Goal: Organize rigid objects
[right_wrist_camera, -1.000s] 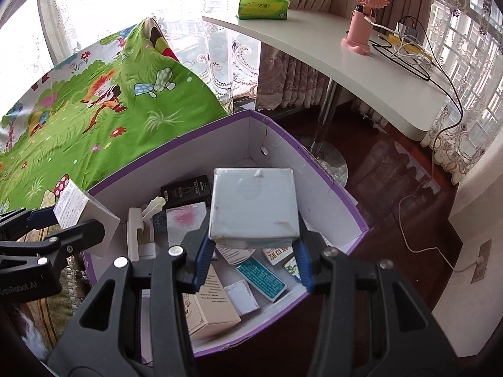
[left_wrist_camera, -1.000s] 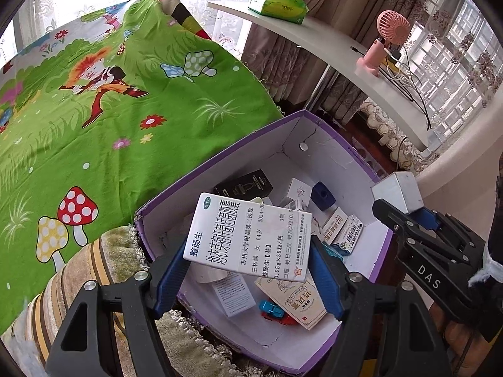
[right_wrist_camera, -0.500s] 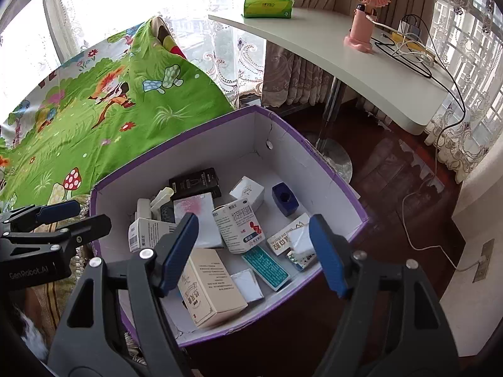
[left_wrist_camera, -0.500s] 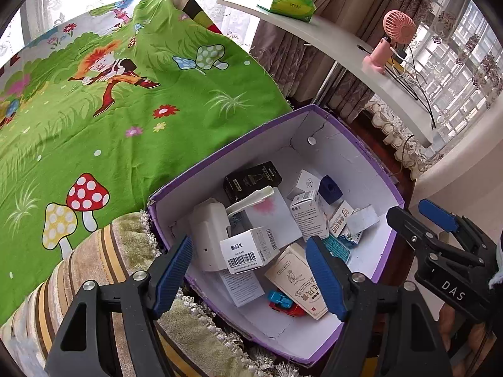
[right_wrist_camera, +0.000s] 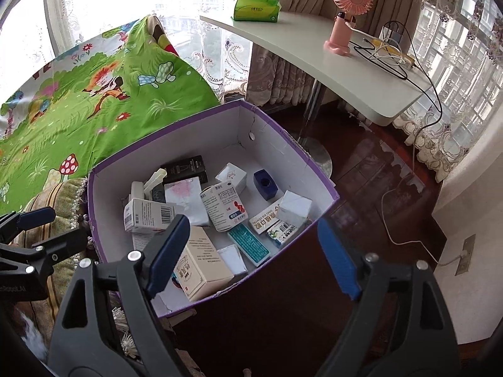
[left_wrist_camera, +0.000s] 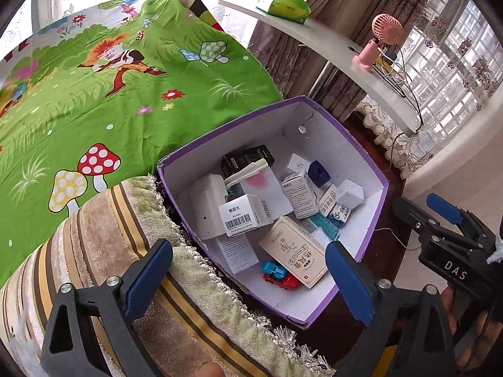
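Note:
A purple-edged cardboard box (left_wrist_camera: 374,210) (right_wrist_camera: 283,135) holds several small cartons. The white medicine box with a barcode (left_wrist_camera: 242,215) (right_wrist_camera: 147,215) lies at its left side. The plain white cube box (left_wrist_camera: 350,193) (right_wrist_camera: 294,209) lies at its right side. A beige carton (left_wrist_camera: 297,253) (right_wrist_camera: 201,262) and a small toy car (left_wrist_camera: 278,275) lie near the front. My left gripper (left_wrist_camera: 248,278) is open and empty above the box's near-left corner. My right gripper (right_wrist_camera: 251,256) is open and empty above the box's front edge.
The box stands beside a striped cushion (left_wrist_camera: 103,235) and a green cartoon bedsheet (left_wrist_camera: 94,94) (right_wrist_camera: 78,100). A white desk (right_wrist_camera: 330,69) with a pink fan (right_wrist_camera: 345,9), a green tissue pack (right_wrist_camera: 256,6) and cables stands behind. Dark wood floor (right_wrist_camera: 377,172) lies to the right.
One second ago my left gripper held the white medicine box and my right held the white cube box. Both opened, the boxes now lie in the purple box, and both grippers have drawn back.

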The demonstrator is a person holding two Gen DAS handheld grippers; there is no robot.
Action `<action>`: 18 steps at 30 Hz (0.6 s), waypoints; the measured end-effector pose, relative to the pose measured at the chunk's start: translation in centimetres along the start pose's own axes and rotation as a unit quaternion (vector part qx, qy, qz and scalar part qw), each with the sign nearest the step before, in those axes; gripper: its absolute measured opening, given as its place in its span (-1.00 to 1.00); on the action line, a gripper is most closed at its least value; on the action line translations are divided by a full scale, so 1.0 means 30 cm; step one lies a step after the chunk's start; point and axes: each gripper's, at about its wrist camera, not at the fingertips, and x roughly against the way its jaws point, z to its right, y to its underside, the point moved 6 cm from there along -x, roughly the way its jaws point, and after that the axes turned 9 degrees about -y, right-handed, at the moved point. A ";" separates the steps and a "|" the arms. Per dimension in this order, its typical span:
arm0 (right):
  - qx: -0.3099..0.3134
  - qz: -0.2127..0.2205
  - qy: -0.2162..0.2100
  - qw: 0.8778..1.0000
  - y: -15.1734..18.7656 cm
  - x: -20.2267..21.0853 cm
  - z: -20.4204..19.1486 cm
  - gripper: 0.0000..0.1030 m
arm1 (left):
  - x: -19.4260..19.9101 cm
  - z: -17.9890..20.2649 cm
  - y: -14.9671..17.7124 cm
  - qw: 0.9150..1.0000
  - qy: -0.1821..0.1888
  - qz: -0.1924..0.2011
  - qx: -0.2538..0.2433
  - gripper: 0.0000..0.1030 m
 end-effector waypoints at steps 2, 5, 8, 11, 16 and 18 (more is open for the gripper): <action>0.002 0.003 0.014 1.000 0.003 0.007 -0.003 0.67 | -0.001 -0.005 0.001 1.000 0.009 -0.002 0.005 0.93; 0.004 0.001 0.002 1.000 0.010 0.003 -0.018 0.67 | -0.001 -0.017 0.005 1.000 0.023 0.001 0.015 0.93; 0.014 -0.009 -0.013 1.000 0.022 -0.014 -0.045 0.67 | -0.009 -0.021 0.009 1.000 0.026 0.001 0.016 0.93; 0.009 -0.023 -0.035 0.999 0.040 -0.038 -0.065 0.67 | -0.015 -0.020 0.011 1.000 0.020 0.002 0.009 0.93; 0.004 -0.039 -0.040 0.998 0.059 -0.071 -0.074 0.67 | -0.023 -0.013 0.014 1.000 0.008 0.001 -0.005 0.93; 0.001 -0.040 -0.045 0.998 0.062 -0.075 -0.075 0.67 | -0.025 -0.012 0.015 1.000 0.007 0.001 -0.007 0.93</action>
